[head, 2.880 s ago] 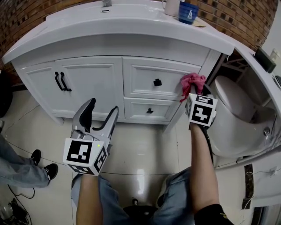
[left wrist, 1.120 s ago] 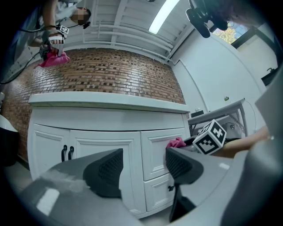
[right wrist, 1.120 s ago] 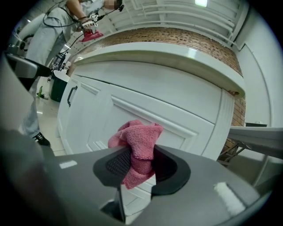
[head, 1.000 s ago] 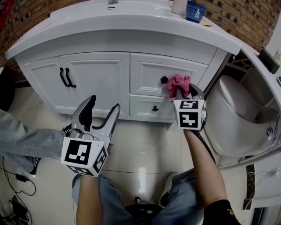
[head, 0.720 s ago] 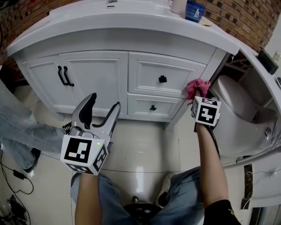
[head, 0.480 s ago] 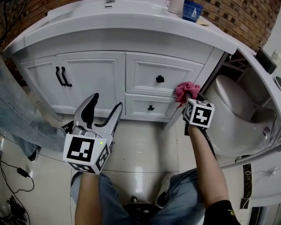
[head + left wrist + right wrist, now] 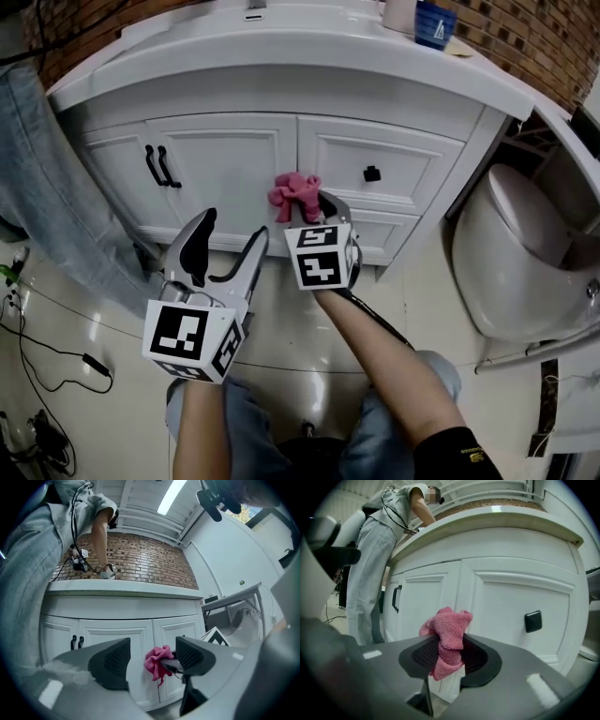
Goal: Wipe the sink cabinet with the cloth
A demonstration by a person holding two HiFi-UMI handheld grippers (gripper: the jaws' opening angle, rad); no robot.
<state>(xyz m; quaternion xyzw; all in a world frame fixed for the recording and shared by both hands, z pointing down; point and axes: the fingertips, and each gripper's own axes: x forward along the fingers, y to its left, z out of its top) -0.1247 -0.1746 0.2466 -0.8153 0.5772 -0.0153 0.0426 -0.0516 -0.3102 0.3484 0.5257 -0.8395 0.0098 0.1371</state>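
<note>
The right tool point(image 7: 302, 202) is clenching the cloth point(image 7: 294, 190) against the cabinet point(image 7: 230, 159) front — the wad poking past its jaws so that fabric, not the tool, is likely doing the rubbing — while the left tool point(image 7: 232, 229) is hanging released and empty, clear of the stroke.

Left claw point(image 7: 151, 654) gapes empty; beyond it, pink cloth point(image 7: 157, 661) at the sink cabinet point(image 7: 108, 623) door
</note>
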